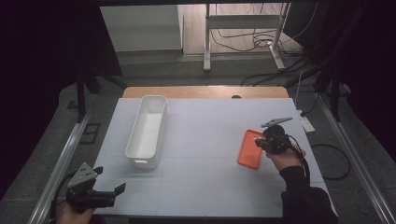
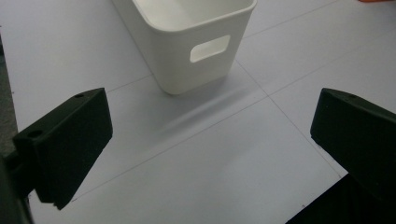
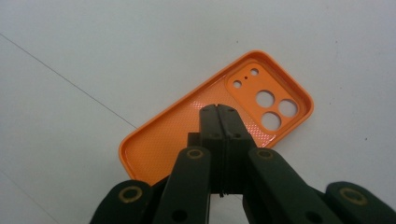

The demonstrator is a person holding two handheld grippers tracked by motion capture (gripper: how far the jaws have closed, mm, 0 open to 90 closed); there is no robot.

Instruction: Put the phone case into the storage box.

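Observation:
An orange phone case lies open side up at the right of the white table, its camera holes at the far end. My right gripper reaches over its right edge. Up close, the right gripper has its jaws pressed flat together, the tips over the case's inside. I see nothing between the pads, and the case's near rim is hidden under the jaws. My left gripper rests at the table's near left corner. Its jaws stand wide apart around bare table.
A long white bin stands lengthwise at the left of the table, its handle end just beyond my left gripper. Behind the table are a wooden strip, a metal frame and floor cables.

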